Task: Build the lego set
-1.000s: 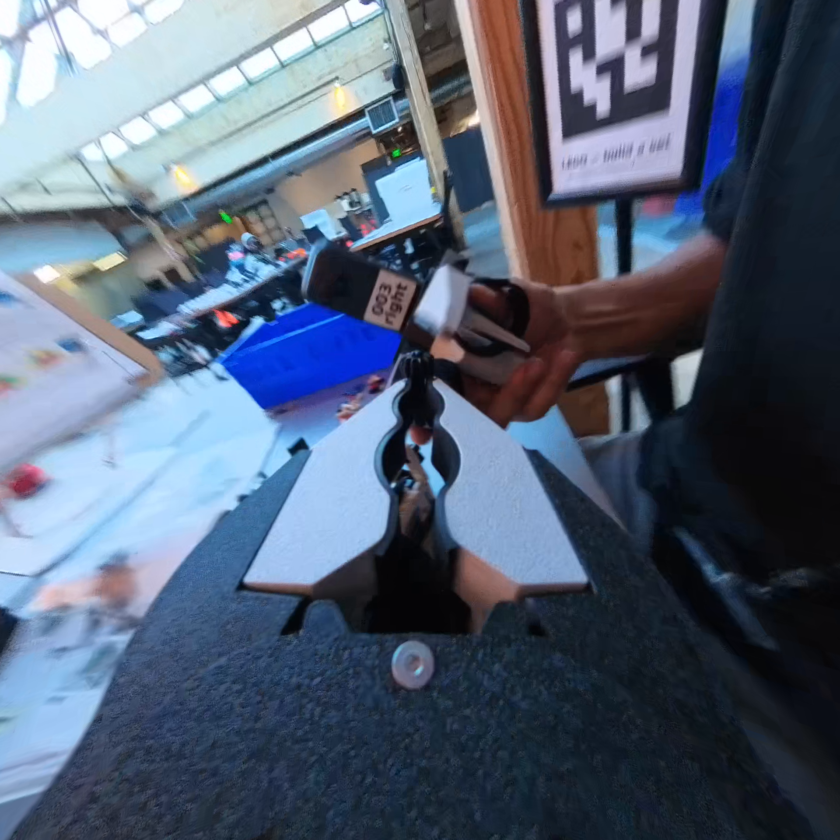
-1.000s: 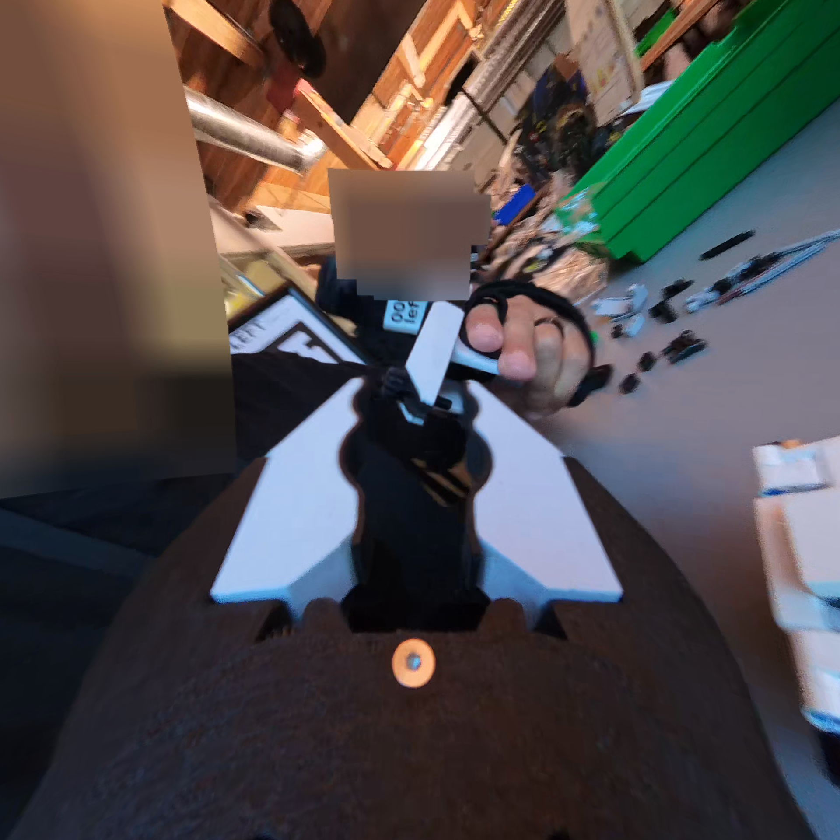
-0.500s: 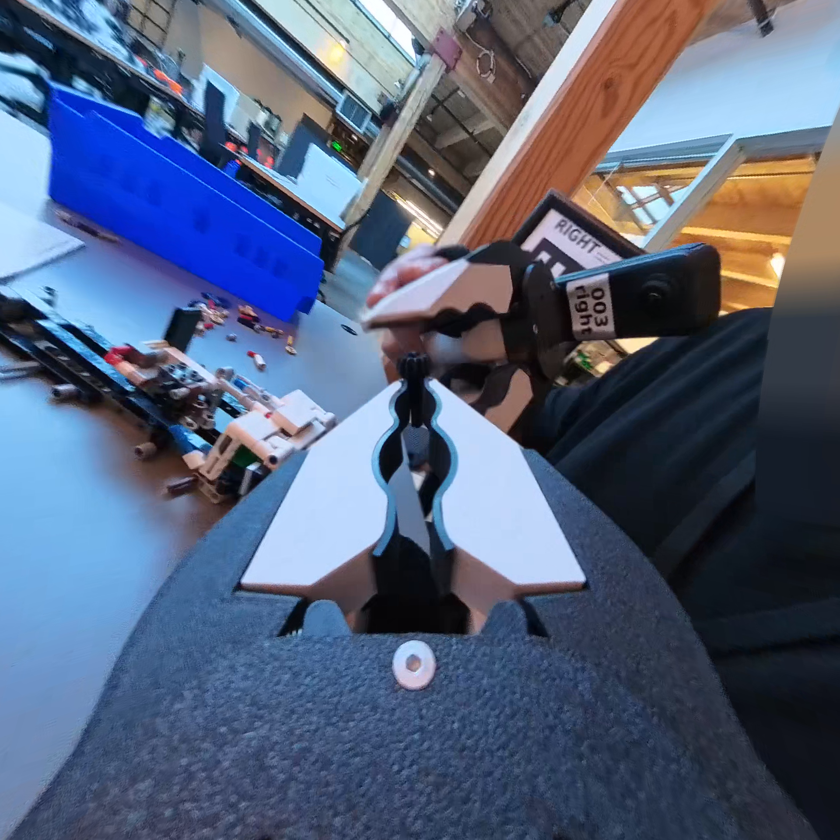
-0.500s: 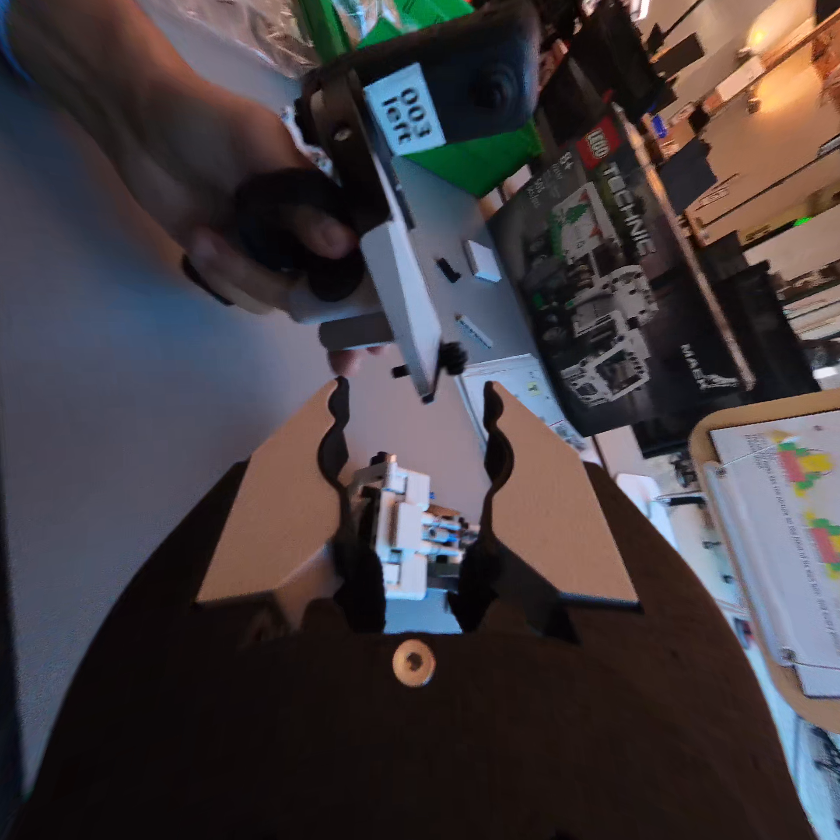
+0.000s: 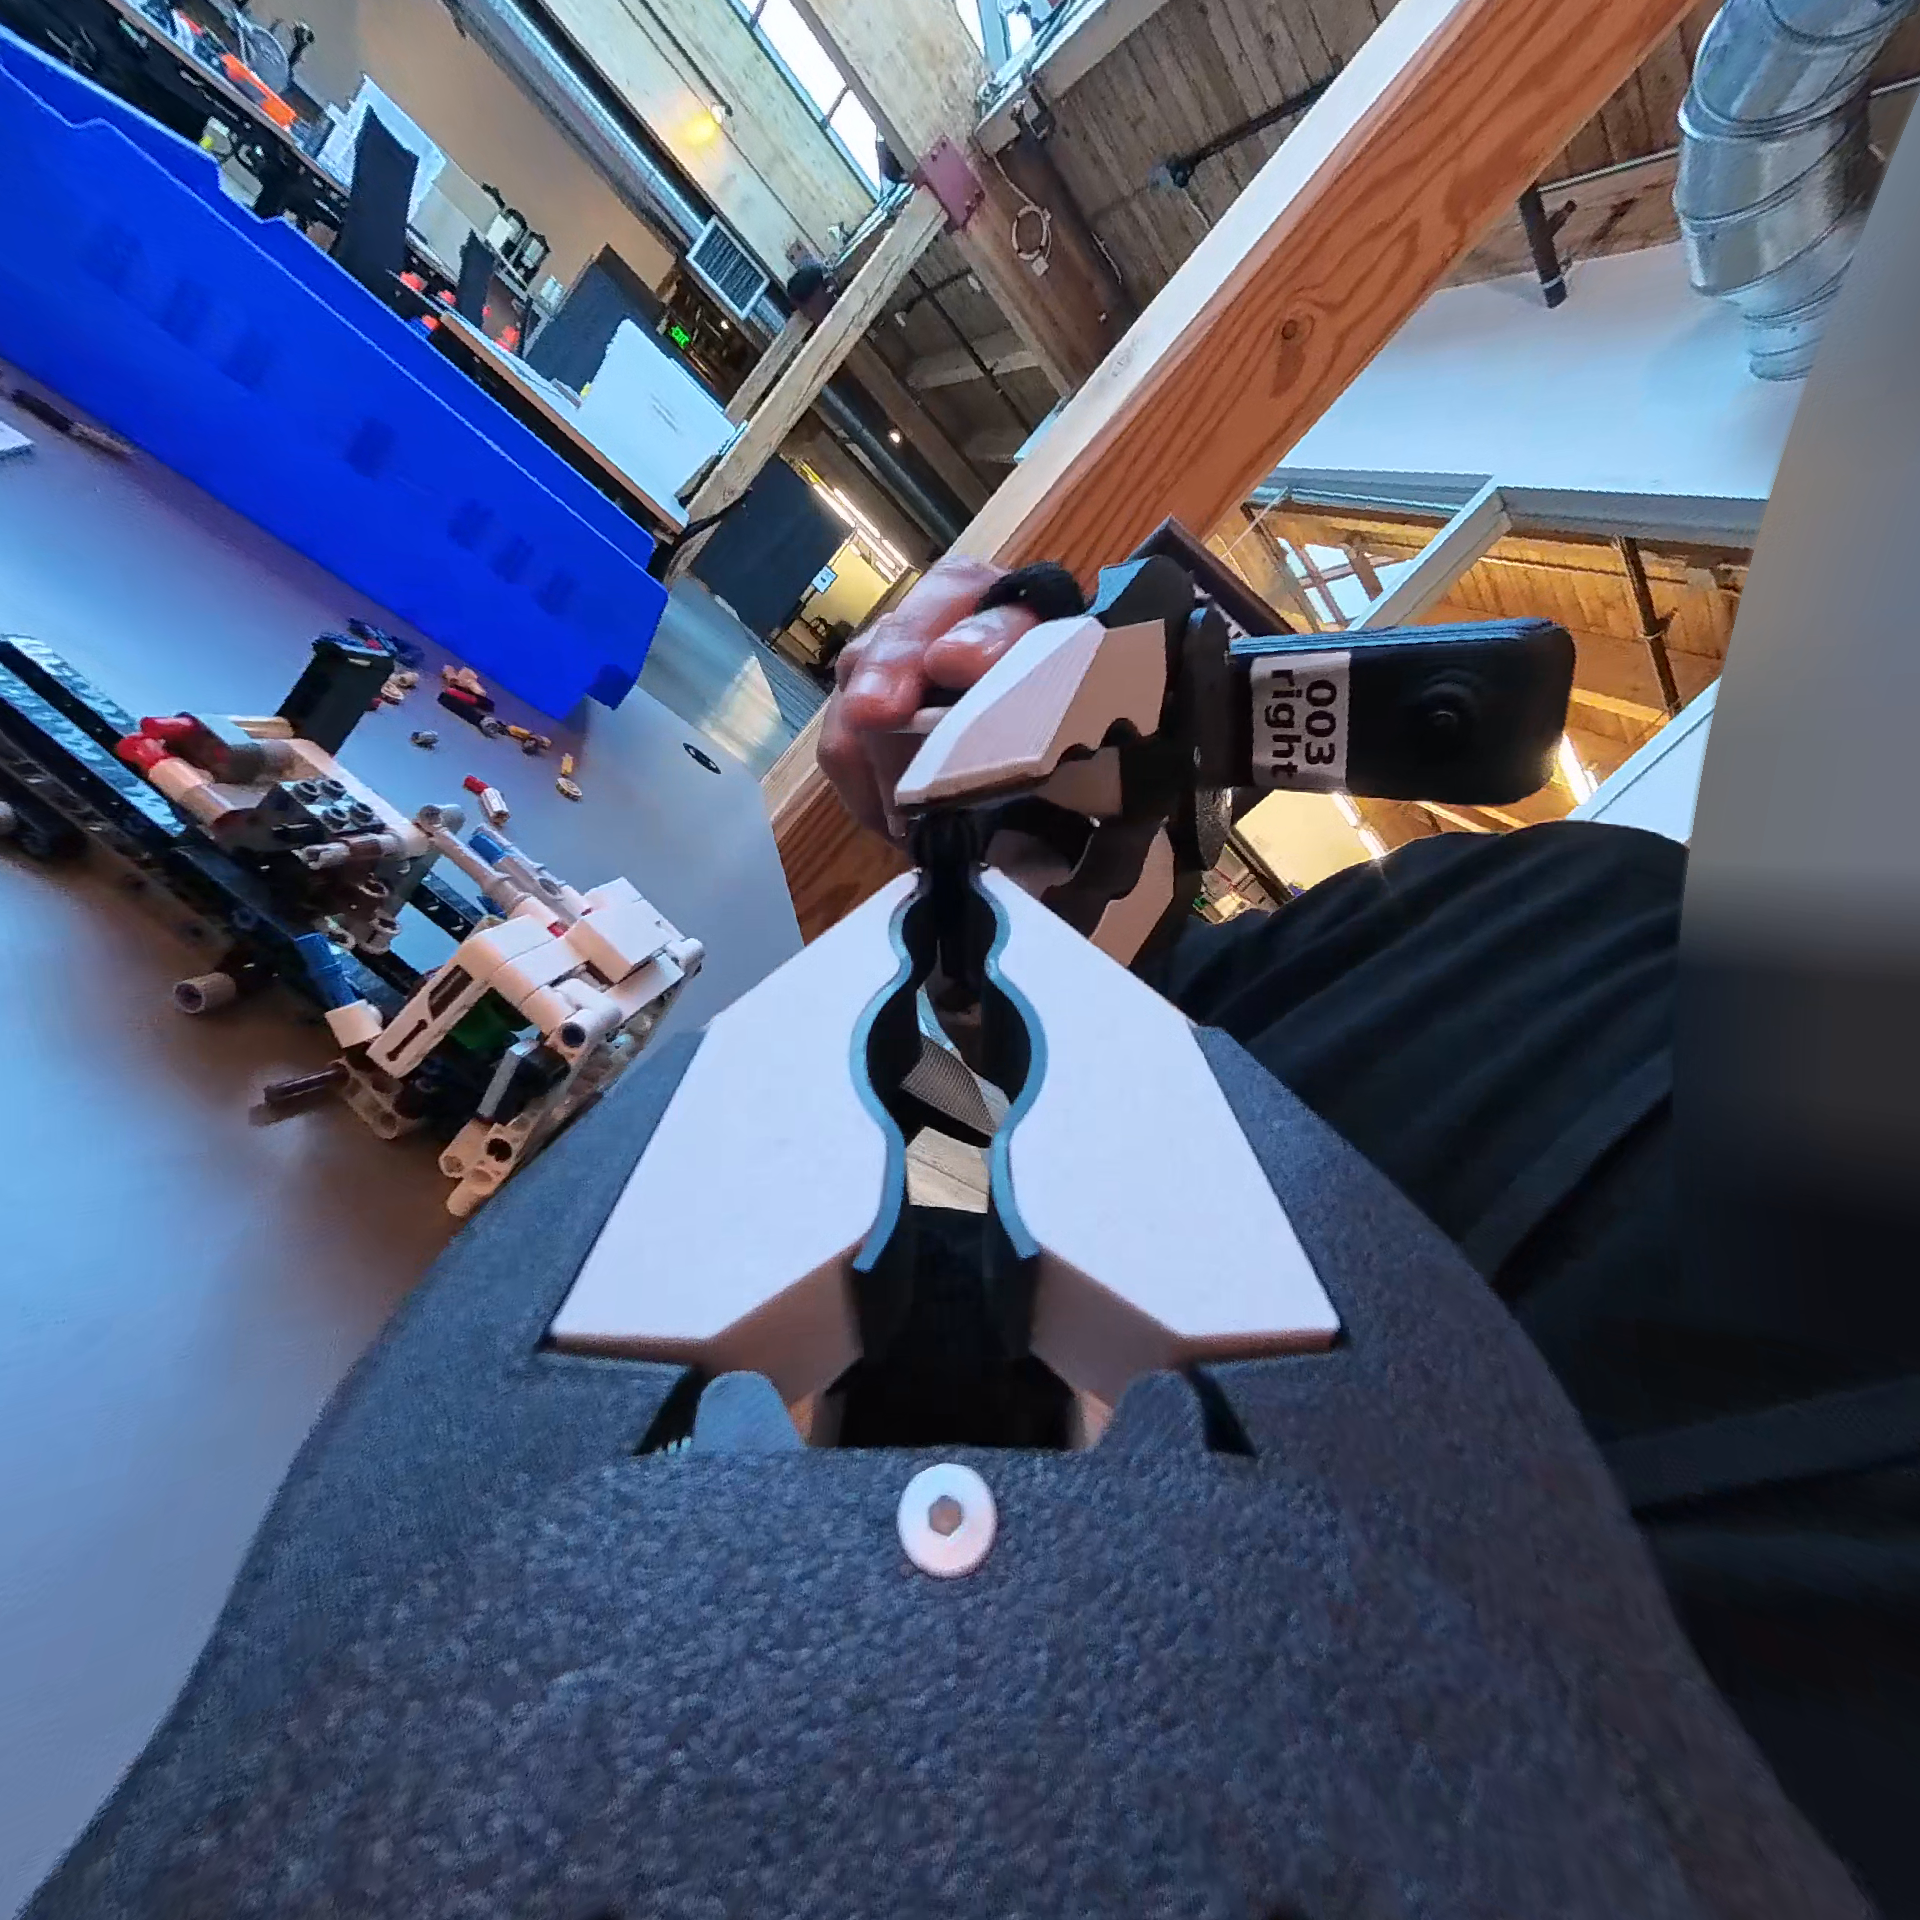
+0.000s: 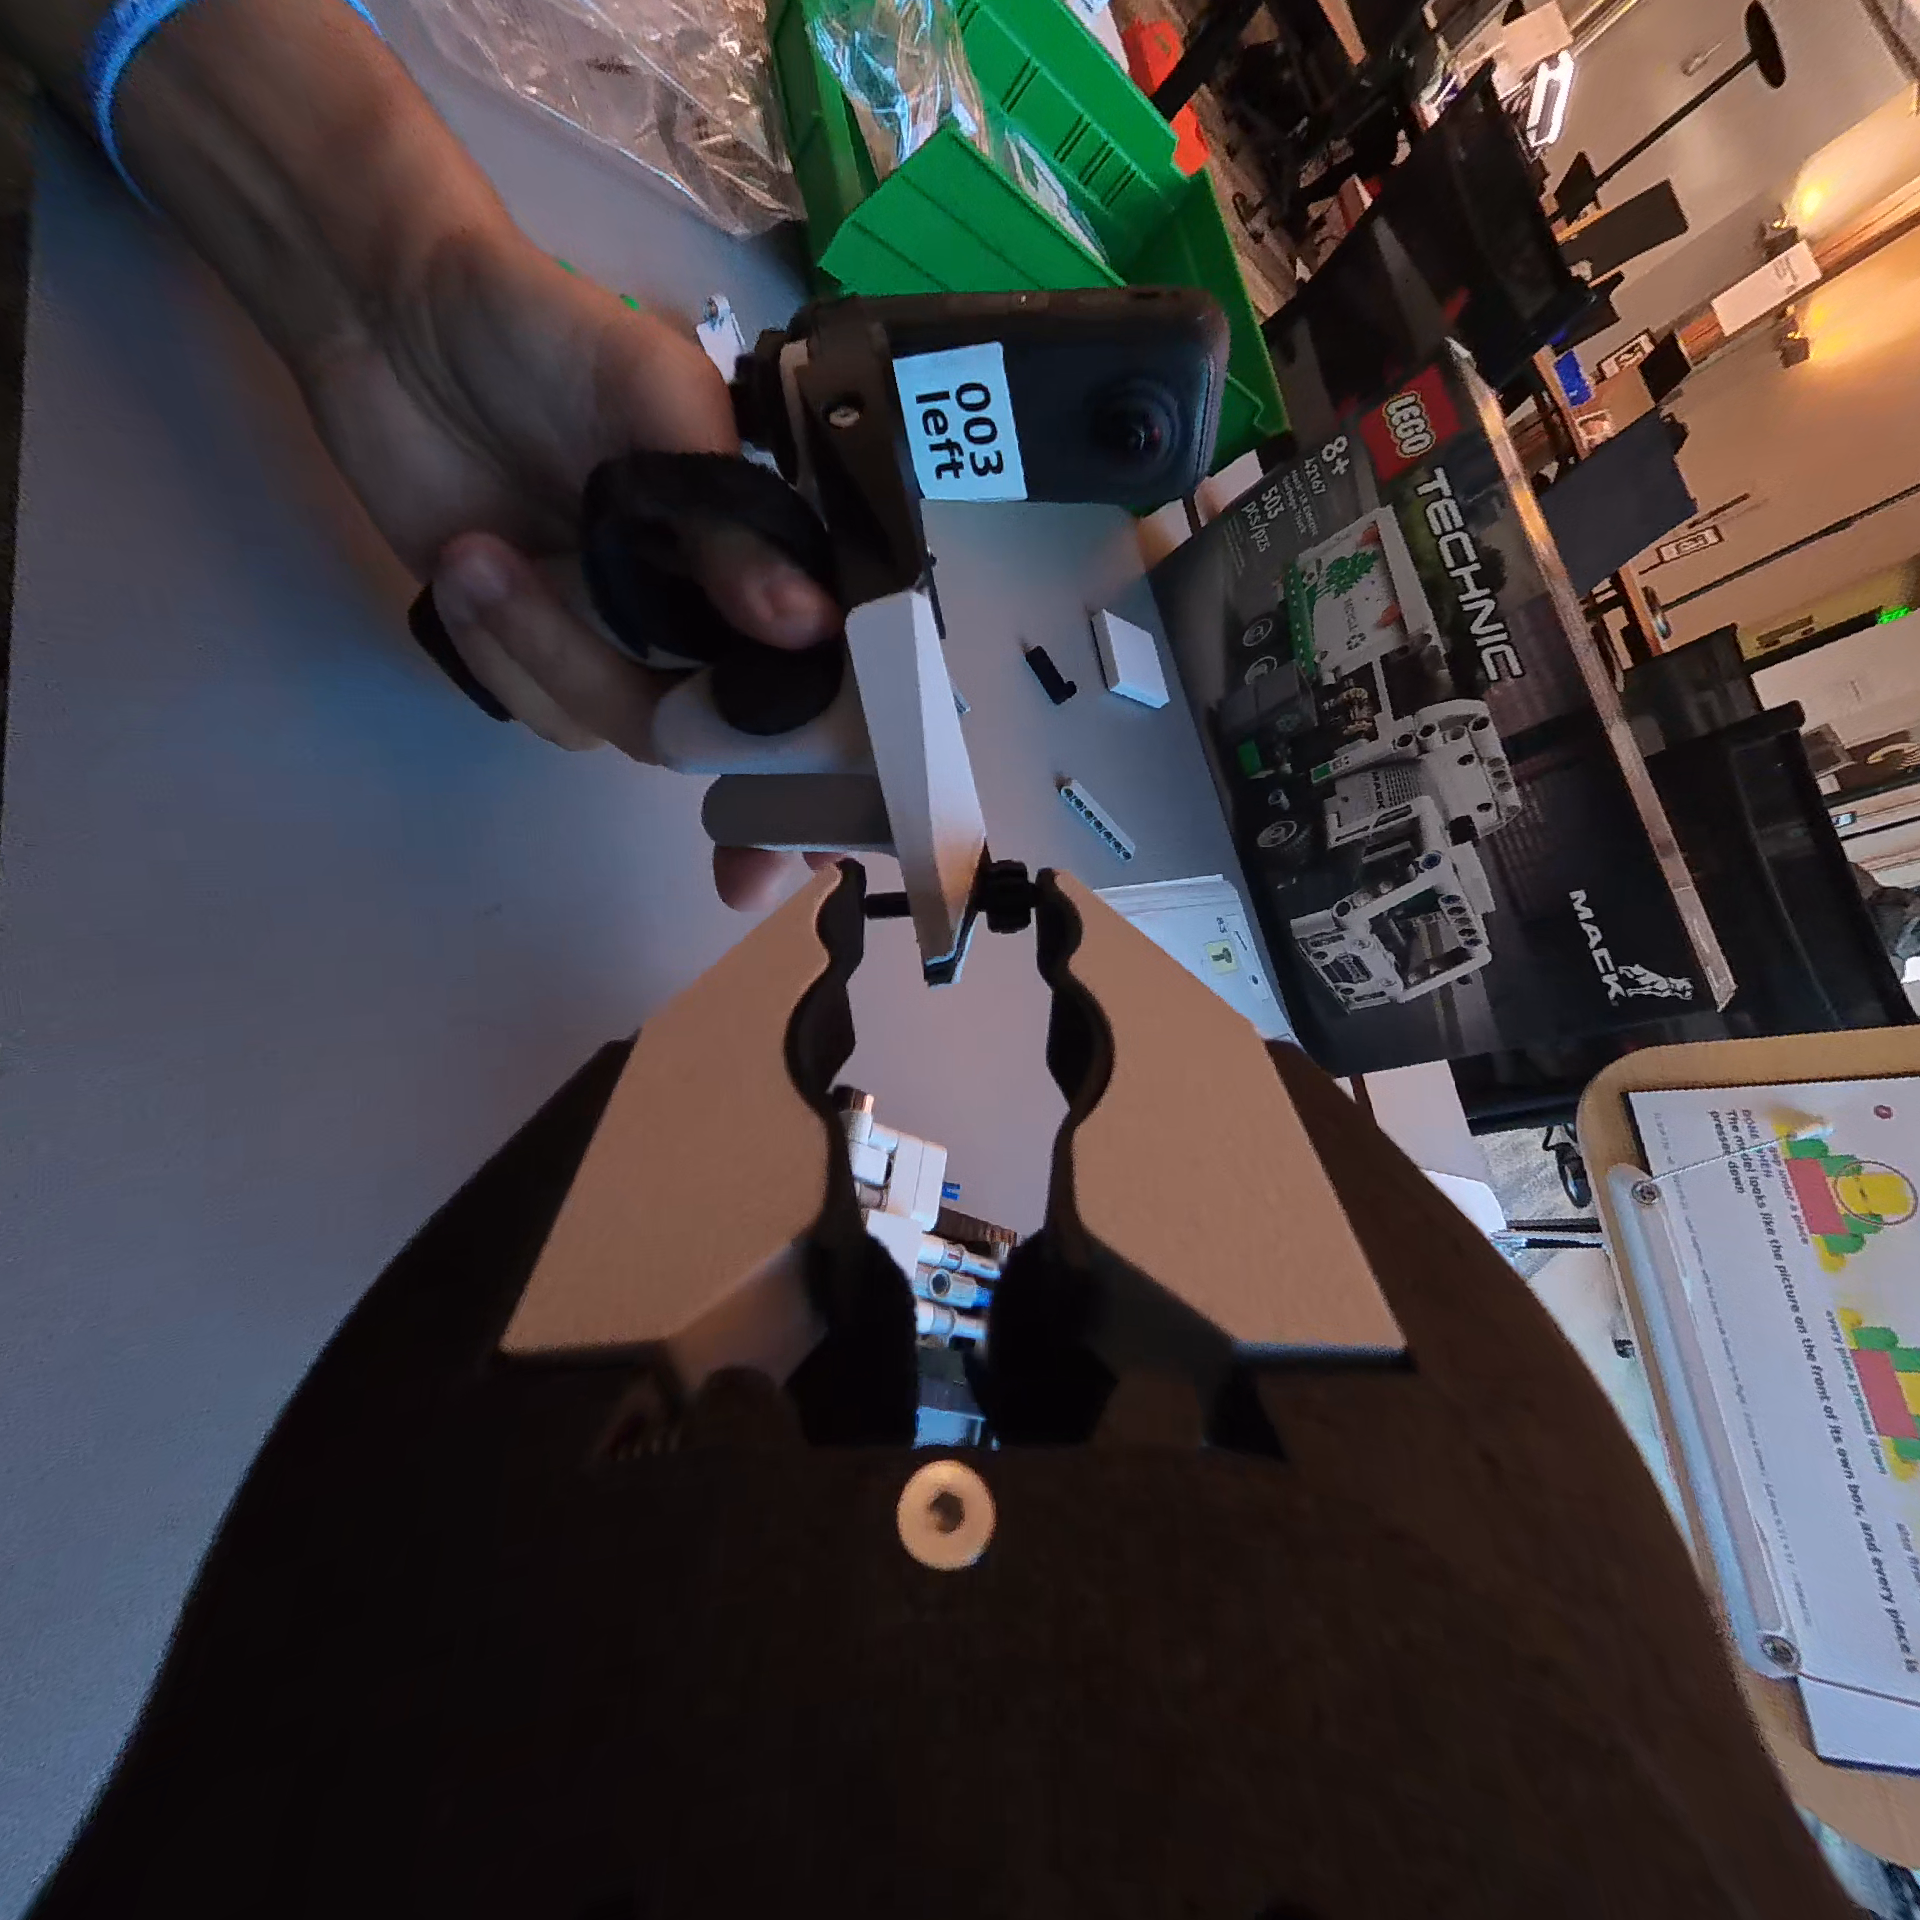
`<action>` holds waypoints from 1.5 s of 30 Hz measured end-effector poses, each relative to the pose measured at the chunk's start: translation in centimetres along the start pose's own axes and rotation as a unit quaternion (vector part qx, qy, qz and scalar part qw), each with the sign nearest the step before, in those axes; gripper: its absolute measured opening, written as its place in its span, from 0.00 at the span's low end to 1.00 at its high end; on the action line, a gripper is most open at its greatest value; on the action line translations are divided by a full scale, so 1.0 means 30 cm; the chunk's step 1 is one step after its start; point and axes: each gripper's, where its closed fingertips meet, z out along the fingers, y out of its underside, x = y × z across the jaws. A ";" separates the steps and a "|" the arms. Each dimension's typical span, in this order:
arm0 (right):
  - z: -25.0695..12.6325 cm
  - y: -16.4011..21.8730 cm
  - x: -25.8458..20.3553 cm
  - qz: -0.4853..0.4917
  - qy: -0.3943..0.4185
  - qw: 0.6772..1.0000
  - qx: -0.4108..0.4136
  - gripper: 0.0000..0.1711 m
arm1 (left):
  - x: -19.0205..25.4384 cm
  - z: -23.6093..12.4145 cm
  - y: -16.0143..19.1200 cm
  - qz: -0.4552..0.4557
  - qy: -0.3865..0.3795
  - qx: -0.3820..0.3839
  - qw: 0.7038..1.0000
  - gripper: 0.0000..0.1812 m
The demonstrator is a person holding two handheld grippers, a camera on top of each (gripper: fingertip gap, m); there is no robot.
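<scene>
The left tongs (image 5: 948, 902), white-faced plates with wavy dark edges, are pressed together on a small black lego axle with a knobbed end (image 5: 943, 862), which sticks up out of their tips. In the right wrist view that same thin black piece (image 6: 1003, 902) crosses the edge-on left tongs (image 6: 940, 940), its stub on one side and its knob on the other. The right tongs (image 6: 945, 904) stand spread, one tip on each side of the piece; the knob lies against one tip, though whether they touch is unclear. From the left wrist view the right tongs (image 5: 971, 821) hover just above the axle's top, held by a hand (image 5: 894, 707). Well below and beside the tongs, on the grey bench (image 5: 156, 1247), lies the partly built white, black and blue lego truck model (image 5: 395, 935), with small loose pieces (image 5: 488, 748) scattered beyond it before a blue plastic bin (image 5: 260, 395). Farther out in the right wrist view stand the dark lego set box (image 6: 1455, 748) and green bins (image 6: 997, 197).
</scene>
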 end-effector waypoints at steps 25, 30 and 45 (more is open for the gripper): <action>0.021 0.035 -0.040 0.043 -0.021 0.999 0.023 0.18 | -0.042 -0.011 0.037 0.044 -0.024 -0.044 0.998 0.00; 0.028 0.064 -0.053 0.021 -0.010 1.000 -0.002 0.18 | -0.065 -0.010 0.054 0.037 -0.038 -0.062 0.997 0.00; 0.003 0.136 -0.062 0.039 -0.033 0.998 -0.035 0.29 | -0.111 -0.008 0.077 -0.022 -0.031 -0.071 0.997 0.01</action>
